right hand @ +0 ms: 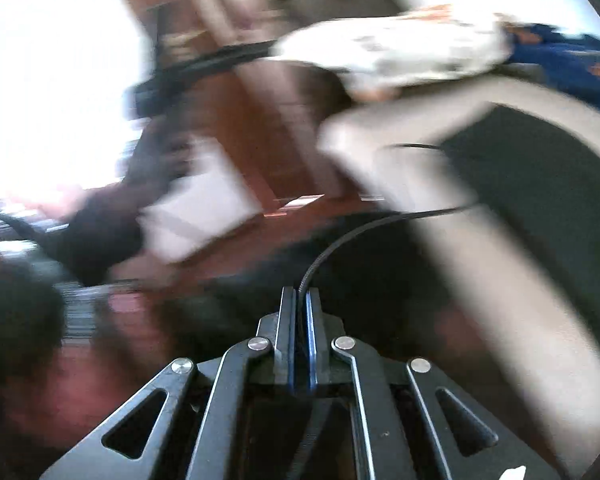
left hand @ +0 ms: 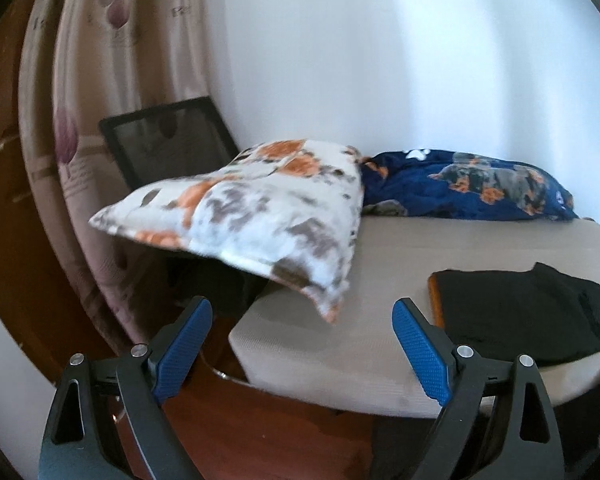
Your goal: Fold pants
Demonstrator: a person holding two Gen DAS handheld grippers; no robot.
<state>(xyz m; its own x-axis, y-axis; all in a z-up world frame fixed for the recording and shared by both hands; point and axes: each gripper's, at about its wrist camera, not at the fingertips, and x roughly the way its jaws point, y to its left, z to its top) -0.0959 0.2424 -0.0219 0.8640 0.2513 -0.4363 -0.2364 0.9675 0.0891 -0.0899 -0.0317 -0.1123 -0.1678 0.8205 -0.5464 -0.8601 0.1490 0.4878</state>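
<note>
Black pants [left hand: 532, 312] lie in a flat folded stack on the beige mattress [left hand: 340, 344], at the right of the left wrist view. My left gripper [left hand: 304, 344] hovers open before the mattress corner, left of the pants, with nothing between its blue pads [left hand: 420, 348]. The right wrist view is badly blurred. There the pants [right hand: 540, 200] show as a dark patch on the mattress [right hand: 400, 152]. My right gripper [right hand: 302, 300] has its jaws pressed together over the floor. A thin black cord [right hand: 340, 240] comes out from between them and curves up towards the pants.
A white and orange floral pillow [left hand: 252, 216] overhangs the mattress's left edge. Behind it lies a dark blue printed blanket [left hand: 472, 184] against the white wall. A black mesh chair back [left hand: 168, 140] and a pink curtain [left hand: 80, 120] stand left. Reddish wooden floor [left hand: 260, 432] lies below.
</note>
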